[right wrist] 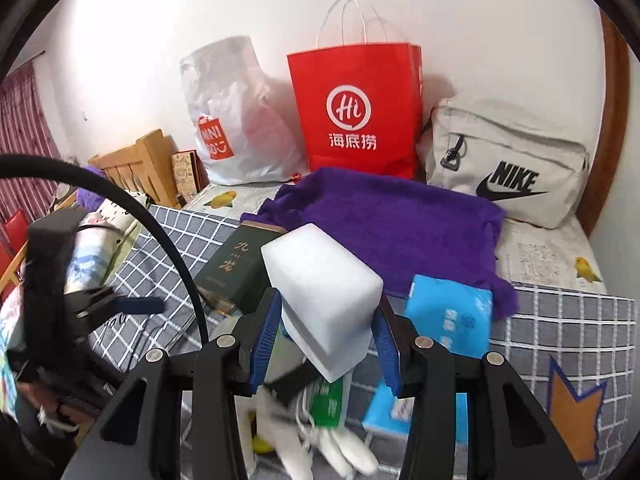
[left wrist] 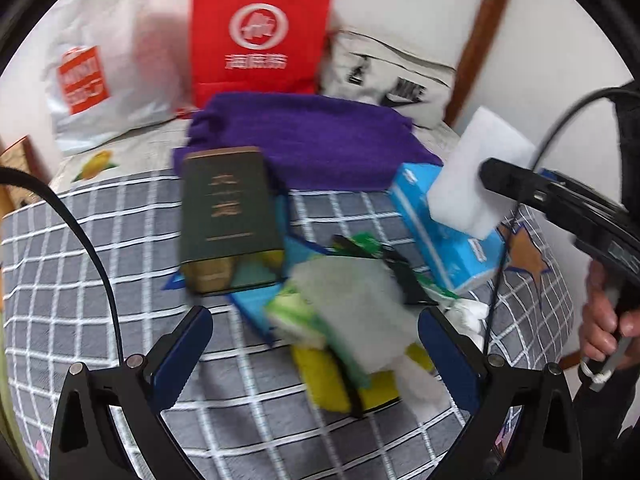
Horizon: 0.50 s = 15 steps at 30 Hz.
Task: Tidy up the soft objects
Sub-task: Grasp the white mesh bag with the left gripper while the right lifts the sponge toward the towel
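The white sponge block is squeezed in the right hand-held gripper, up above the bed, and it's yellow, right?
Not yellow. The sponge block squeezed in the right hand-held gripper above the bed is white, as the right wrist view shows.

White wall (right wrist: 480, 20), wooden headboard (right wrist: 140, 160), checked bedspread (right wrist: 560, 320).

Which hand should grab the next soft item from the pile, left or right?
Left. The left gripper is open and empty, with the pile of sponges lying between its fingers. The right gripper is occupied, clamped on the white foam block.
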Motion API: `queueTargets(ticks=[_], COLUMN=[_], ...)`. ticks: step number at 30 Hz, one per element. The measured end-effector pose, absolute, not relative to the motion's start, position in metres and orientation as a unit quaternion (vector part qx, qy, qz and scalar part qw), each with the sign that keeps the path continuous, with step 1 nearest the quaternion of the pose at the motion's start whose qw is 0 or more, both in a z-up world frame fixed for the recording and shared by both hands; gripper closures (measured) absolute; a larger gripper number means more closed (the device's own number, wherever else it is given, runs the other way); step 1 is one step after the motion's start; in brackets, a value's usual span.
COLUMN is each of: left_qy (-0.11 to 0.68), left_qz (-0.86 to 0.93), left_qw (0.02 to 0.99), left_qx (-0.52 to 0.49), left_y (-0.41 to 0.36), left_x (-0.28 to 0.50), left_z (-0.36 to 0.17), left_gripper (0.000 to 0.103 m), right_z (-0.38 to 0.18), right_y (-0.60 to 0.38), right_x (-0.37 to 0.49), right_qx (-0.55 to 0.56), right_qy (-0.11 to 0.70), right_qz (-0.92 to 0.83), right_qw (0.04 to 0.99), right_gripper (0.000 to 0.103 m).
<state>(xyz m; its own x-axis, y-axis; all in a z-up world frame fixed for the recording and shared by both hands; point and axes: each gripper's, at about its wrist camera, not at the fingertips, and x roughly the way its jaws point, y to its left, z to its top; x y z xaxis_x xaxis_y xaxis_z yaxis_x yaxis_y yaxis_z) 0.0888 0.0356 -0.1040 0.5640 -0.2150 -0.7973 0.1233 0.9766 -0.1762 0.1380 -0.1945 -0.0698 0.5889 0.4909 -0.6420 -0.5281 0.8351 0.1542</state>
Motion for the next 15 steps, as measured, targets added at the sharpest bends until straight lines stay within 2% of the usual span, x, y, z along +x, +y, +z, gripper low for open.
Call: queueTargets(ticks=[7,8,9,10,11,15], left_qy=[0.484,0.487,0.485,0.482,0.479,0.493], left_qz=[-0.101,-0.096,-0.092,-0.091,-0.091,-0.115], left_qw=[0.869,0.868,0.870,0.872,0.873,0.862], left_qx=[-0.018,-0.015,-0.011,-0.009,-0.009,-0.026], left_y=[0.000,-0.001,-0.003,-0.003,-0.002,0.001], left_x=[0.114,0.117,0.118,0.119,0.121,0.125], left_z=[-0.122,-0.125,-0.127,-0.128,-0.129,-0.135], left_gripper=[0.003,0.011,0.028,0.038,0.055,0.077], right_z=[-0.080,-0.083,-0.086,-0.089,-0.091,-0.099], right_y=[-0.220,-0.223,-0.227,-0.231,-0.233,-0.247], right_x=[0.112,0.111,0.110,0.111,0.112,0.112], right_qx=[-0.019,-0.019,-0.018,-0.016,-0.012,0.007], right_qy=[0.363,0.368,0.371,0.375,0.378,0.383], right_qz=[0.265,0.260,0.256,0.253,0.250,0.243], right_qw=[0.893,0.893,0.892,0.892,0.891,0.891], right_gripper=[0.058,0.058,0.058,0.058,0.058,0.058])
